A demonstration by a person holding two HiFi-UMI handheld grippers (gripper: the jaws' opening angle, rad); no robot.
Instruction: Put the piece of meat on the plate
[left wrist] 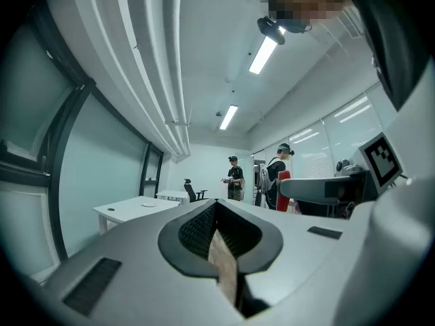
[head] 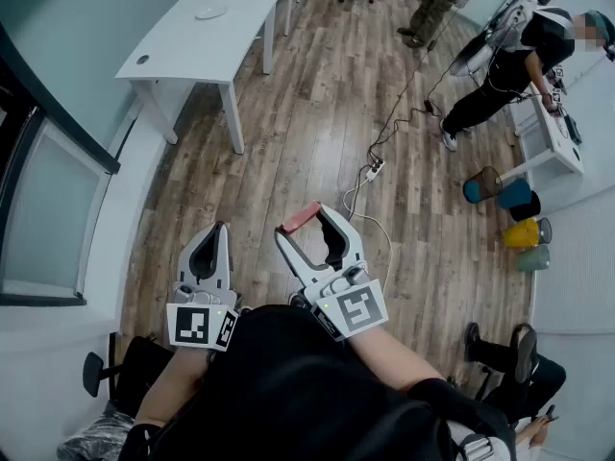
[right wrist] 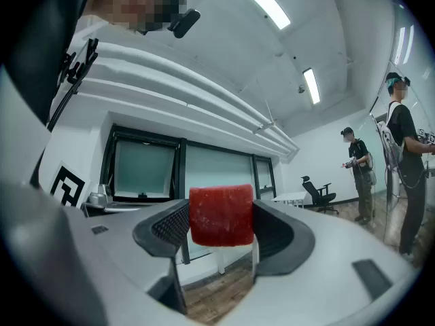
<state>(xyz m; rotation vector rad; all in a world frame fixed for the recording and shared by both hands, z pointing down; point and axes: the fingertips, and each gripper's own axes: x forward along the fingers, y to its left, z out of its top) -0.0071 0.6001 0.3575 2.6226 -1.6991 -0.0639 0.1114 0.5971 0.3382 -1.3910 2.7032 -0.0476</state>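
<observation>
- The piece of meat (right wrist: pixel 221 214) is a red block with a flat, slightly grainy face. It sits at the tips of my right tool (right wrist: pixel 221 231).
- The jaws of the right tool stand wide and are clamped on the block, one pad pressing on each of its two sides.
- In the head view the piece of meat (head: pixel 300 218) shows as a pinkish-red slab bridging the tips of the right tool (head: pixel 307 223). It is held in the air above the wooden floor (head: pixel 317 113) and rests on no surface.
- The right tool points level and away from my body.
- My left tool (head: pixel 219 230) is just beside the right one, on its left, and also level. The two tools do not touch.
- In the left gripper view the jaws of the left tool (left wrist: pixel 219 233) are brought together with nothing held. Only a thin slit shows between the pads.
- A white worktop (head: pixel 207 41) stands well ahead and to the left, near the wall. A small pale flat object (head: pixel 209 12) lies on it; I cannot tell what it is.
- A power strip (head: pixel 375 169) with its cable lies on the floor ahead of the tools.
- A person (head: pixel 509 60) stands bent forward at the far right, with a group of coloured containers (head: pixel 514 200) on the floor near by.
</observation>
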